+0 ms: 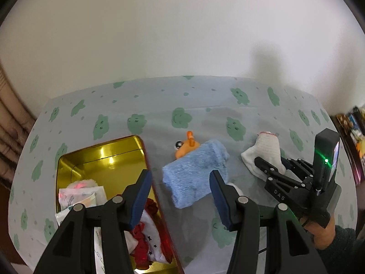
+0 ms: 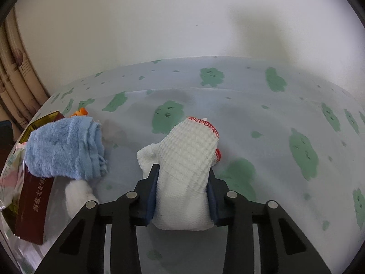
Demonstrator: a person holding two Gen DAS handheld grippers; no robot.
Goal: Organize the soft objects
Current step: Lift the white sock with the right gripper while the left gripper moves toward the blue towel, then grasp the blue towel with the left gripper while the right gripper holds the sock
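The right claw (image 2: 182, 196) sits closest to its own camera, its blue pads (image 2: 152, 196) pressed on both sides of a white cloth (image 2: 187, 159) with red trim, which lies on the green-patterned tabletop (image 2: 296, 114). The left view shows that same grip from the side, and a hand (image 1: 319, 230) behind the tool. Only the left view looks into the gold tin (image 1: 102, 159), where red and white fabric pieces (image 1: 146, 239) and a packet (image 1: 79, 198) lie. The left claw (image 1: 181, 191) hangs with its jaws wide apart and nothing between them, above the tin's edge and a folded blue towel (image 1: 196, 173). An orange toy (image 1: 184, 147) peeks out behind the towel; the right view shows only a sliver of it.
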